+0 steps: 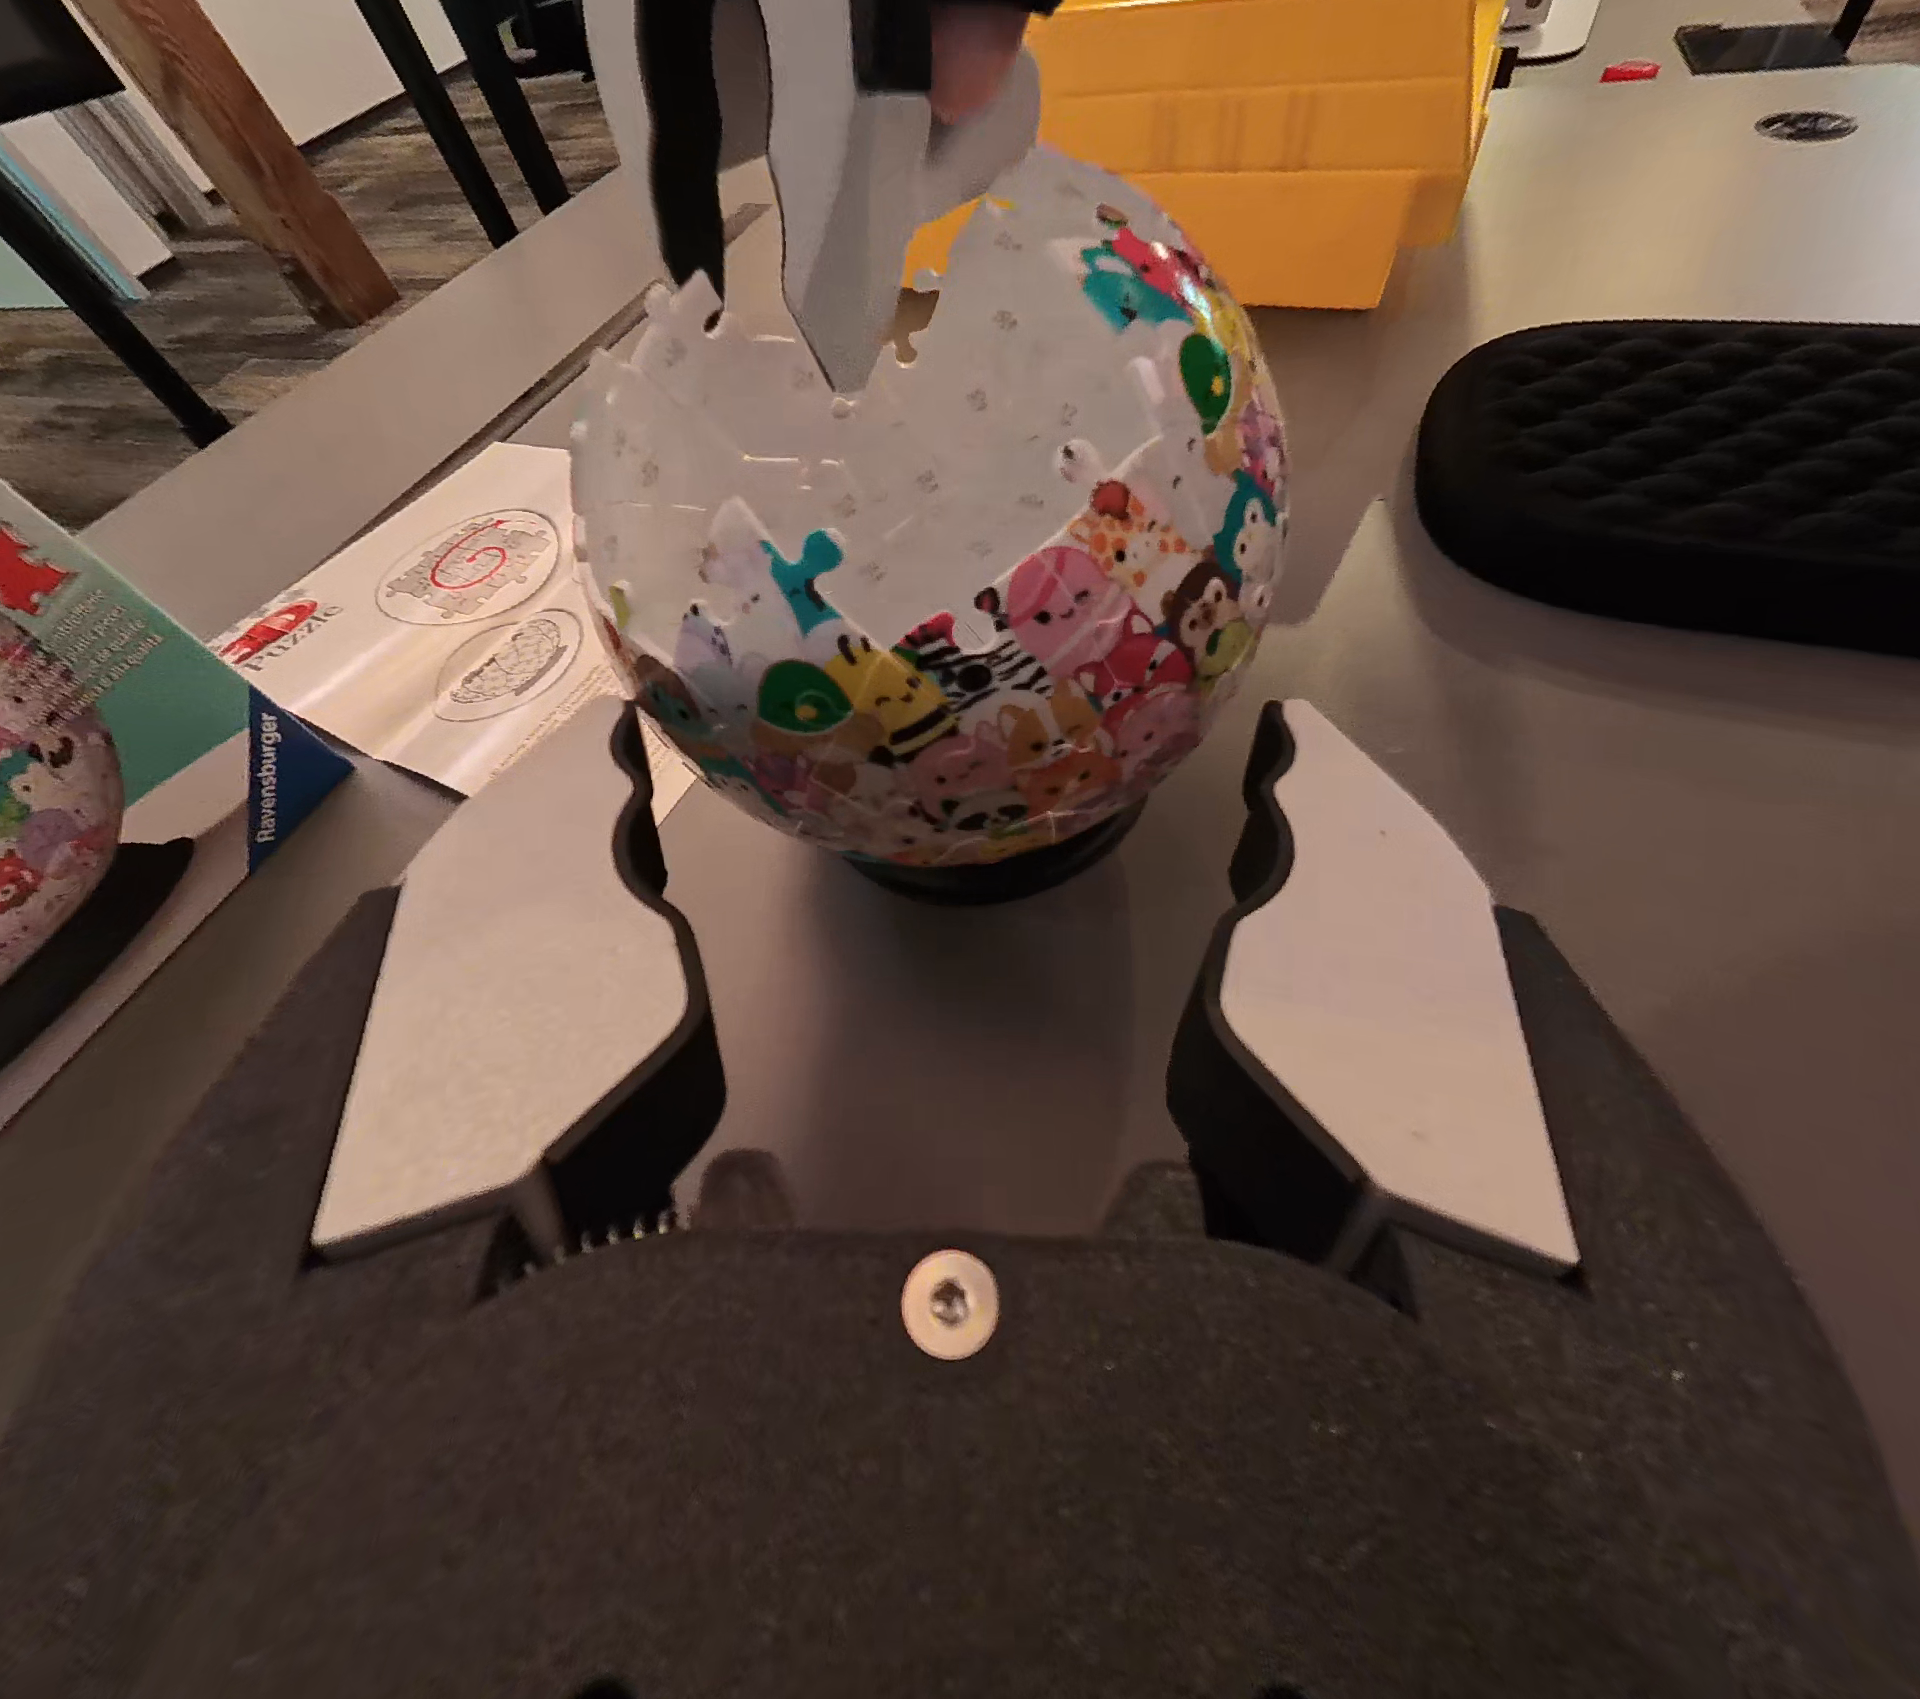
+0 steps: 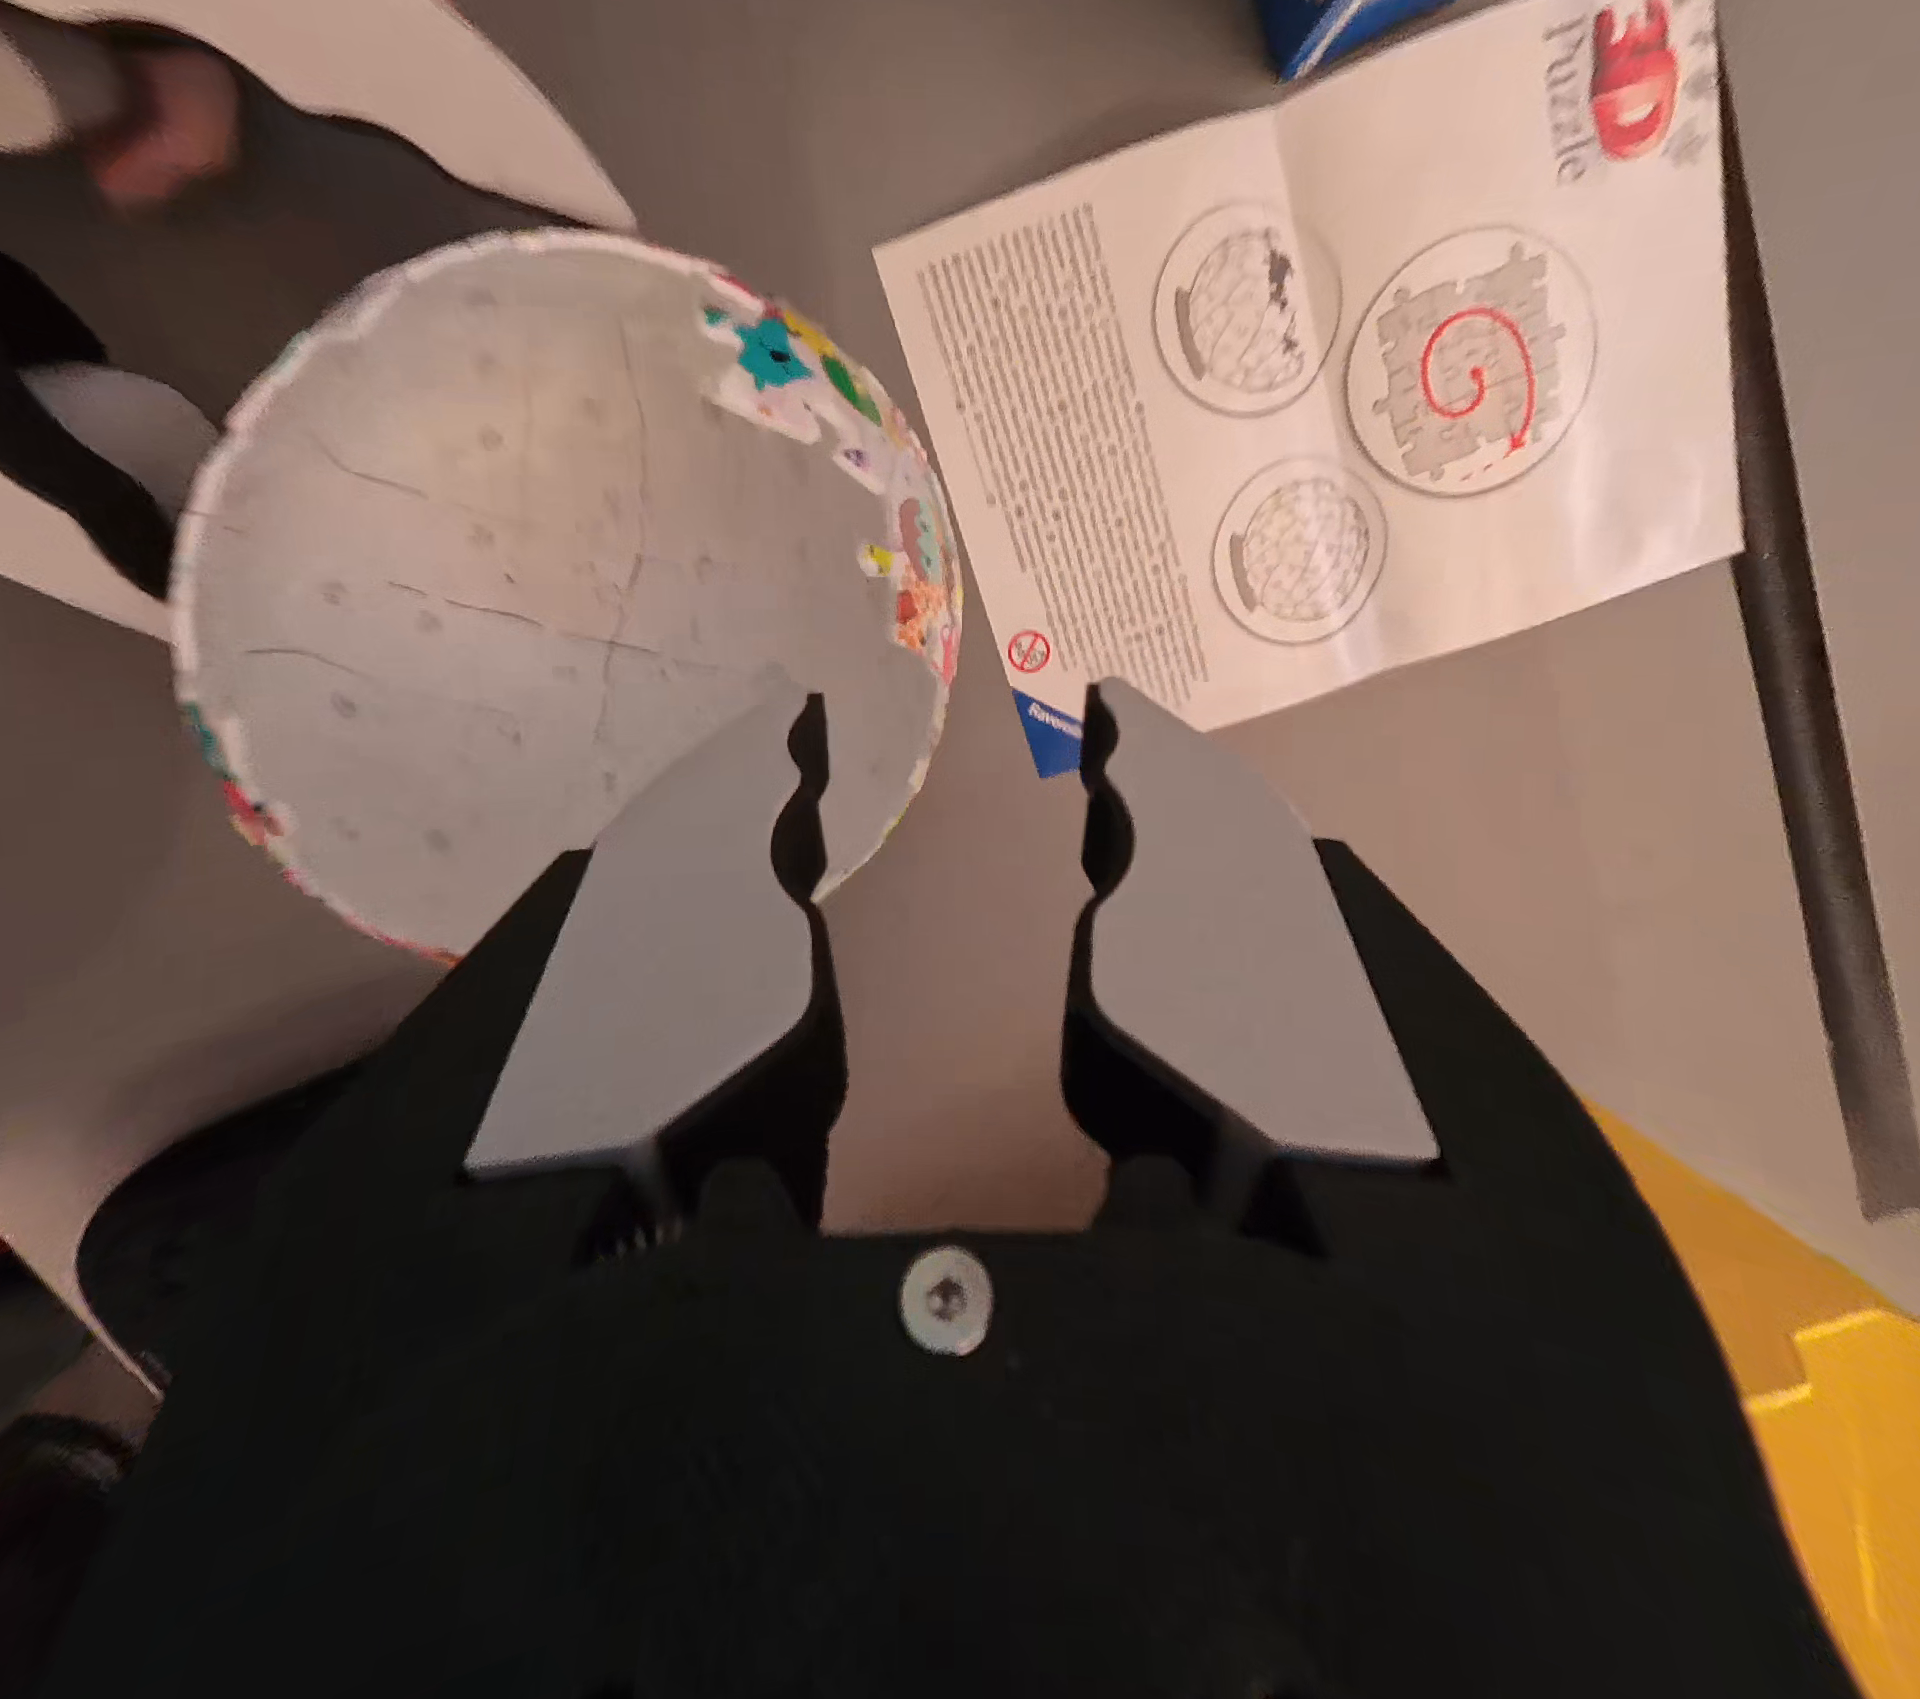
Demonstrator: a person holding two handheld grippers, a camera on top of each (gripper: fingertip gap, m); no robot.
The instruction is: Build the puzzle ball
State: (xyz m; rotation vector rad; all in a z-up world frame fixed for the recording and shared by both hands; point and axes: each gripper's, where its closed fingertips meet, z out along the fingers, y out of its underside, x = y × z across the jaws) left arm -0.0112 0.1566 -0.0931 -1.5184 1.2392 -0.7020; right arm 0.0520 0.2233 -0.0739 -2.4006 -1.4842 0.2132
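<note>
Landmark: the puzzle ball (image 1: pixel 935 569), sitting on its black stand (image 1: pixel 987 870) on the grey table (image 1: pixel 1558 818); every place below is given from it.
Ball state: the lower shell is built and printed with cartoon animals. The top is open with a jagged rim, and the white inside shows.
Step in hand: by my reading, you are working at the open rim, on the side away from the left wrist camera, seating or steadying an edge piece.
How to do it well: bring the left tongs in low against the ball so it cannot roll off the stand. Press along the curve of the wall, not straight down, so the seams below do not pop.
Right tongs (image 2: pixel 953 699): parted, and they come down from above. One finger is inside the ball and the other outside, so they straddle the rim. In the right wrist view nothing sits between them.
Loose piece: a pale blurred shape shows above the far rim in the left wrist view; I cannot tell what it is.
Left tongs (image 1: pixel 951 730): spread wide and empty, just in front of the ball near the stand, not touching it.
Beside the ball: the instruction leaflet (image 2: pixel 1299 402) lies just beside it, with the puzzle box (image 1: pixel 135 683) beyond the leaflet.
Behind the ball: a yellow tray (image 1: pixel 1278 91).
</note>
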